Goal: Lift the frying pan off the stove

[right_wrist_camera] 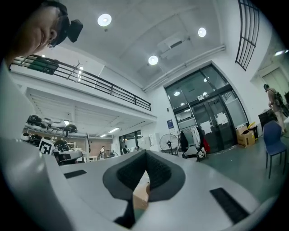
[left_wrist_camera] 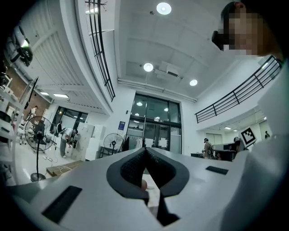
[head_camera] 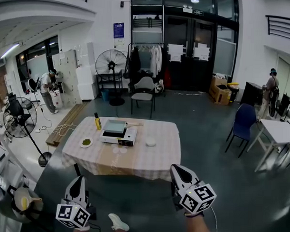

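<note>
Frying pan [head_camera: 114,126] on the stove [head_camera: 119,138], handle out to the right, well apart from both tools across open floor. Left tool [head_camera: 78,181] low at the left of the head view, jaws pressed together; in the left gripper view, dark ribbed pads [left_wrist_camera: 131,168] meeting at the tip with nothing pinched between them. Right tool [head_camera: 177,170] low at the right, jaws likewise pressed together; pads [right_wrist_camera: 131,172] tip to tip in the right gripper view, empty. Both held about level and aimed toward the desk [head_camera: 148,162]. White shoe [head_camera: 118,222] on the floor between the two tools. Further out, desk under a checked cloth, stove near its far left part. Yellow bottle [head_camera: 97,121] upright just left of the stove; small plate [head_camera: 86,142] with something green near the stove's front left corner; small white round thing [head_camera: 150,143] to the stove's right, apart from it. Behind the desk, grey chair [head_camera: 143,95], round floor fan [head_camera: 111,63] and dark glass doors [head_camera: 185,48]. Blue chair [head_camera: 242,122] and white table [head_camera: 280,132] off to the right. One person [head_camera: 47,89] far left, another [head_camera: 269,92] far right.
</note>
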